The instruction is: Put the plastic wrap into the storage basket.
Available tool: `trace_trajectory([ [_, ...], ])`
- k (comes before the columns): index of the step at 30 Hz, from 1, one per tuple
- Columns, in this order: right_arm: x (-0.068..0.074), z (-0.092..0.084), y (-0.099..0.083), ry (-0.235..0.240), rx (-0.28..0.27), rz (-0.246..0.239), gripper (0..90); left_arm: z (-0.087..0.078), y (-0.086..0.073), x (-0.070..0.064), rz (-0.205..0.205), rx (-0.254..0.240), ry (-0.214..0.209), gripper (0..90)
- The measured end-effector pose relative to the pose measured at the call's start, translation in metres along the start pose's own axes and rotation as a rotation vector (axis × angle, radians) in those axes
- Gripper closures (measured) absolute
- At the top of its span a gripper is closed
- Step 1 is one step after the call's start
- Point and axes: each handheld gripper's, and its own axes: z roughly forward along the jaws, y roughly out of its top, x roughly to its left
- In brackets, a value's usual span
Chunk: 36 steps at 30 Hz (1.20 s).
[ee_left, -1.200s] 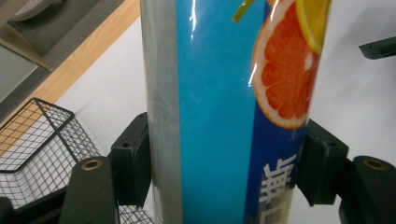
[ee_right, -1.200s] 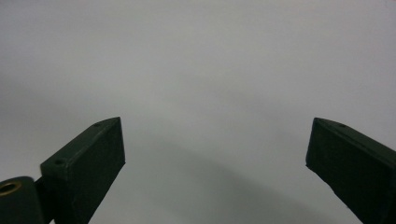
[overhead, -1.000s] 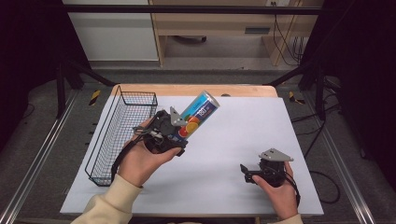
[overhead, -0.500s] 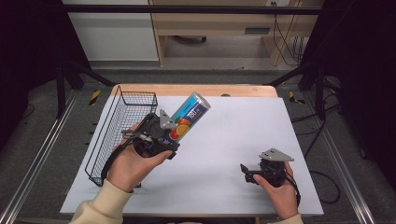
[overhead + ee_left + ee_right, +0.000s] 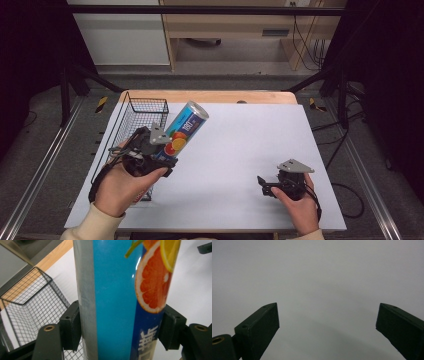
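Can carried left, now at the wire basket's right rim.
Left gripper (image 5: 167,147) fingers stay clamped on tilted can (image 5: 183,129), which has shifted left to the basket (image 5: 131,111); drop-in likely next. Right gripper (image 5: 265,186) fingers wide, empty, low over counter (image 5: 250,135) near right.

Can (image 5: 183,131): white "180" on blue label; other characters illegible.
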Motion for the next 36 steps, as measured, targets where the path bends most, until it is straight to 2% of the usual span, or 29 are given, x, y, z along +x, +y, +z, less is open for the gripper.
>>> trace_trajectory([
  [1, 0.0, 0.0, 0.0, -0.001, 0.001, 0.0, 5.2, -0.002, -0.005, 0.004, -0.014, 0.001, 0.005, 31.9],
  [7, 0.0, 0.0, 0.0, 0.004, 0.008, 0.005, 5.2, -0.006, -0.018, 0.01, -0.029, 0.012, 0.009, 31.9],
  [11, 0.0, 0.0, 0.0, 0.003, 0.001, -0.001, 5.2, -0.011, -0.033, 0.016, -0.057, 0.034, 0.016, 31.9],
  [17, -0.001, 0.001, 0.0, 0.003, 0.003, 0.0, 5.2, -0.014, -0.048, 0.025, -0.092, 0.039, 0.027, 31.9],
  [26, 0.001, 0.0, 0.0, 0.001, 0.004, 0.004, 5.2, -0.017, -0.058, 0.031, -0.105, 0.051, 0.039, 31.9],
  [31, 0.001, 0.0, 0.0, 0.001, 0.005, 0.006, 5.1, -0.012, -0.064, 0.035, -0.126, 0.059, 0.037, 31.9],
  [36, 0.001, 0.001, 0.0, 0.003, 0.005, 0.0, 5.1, -0.011, -0.067, 0.036, -0.127, 0.068, 0.037, 31.9],
])
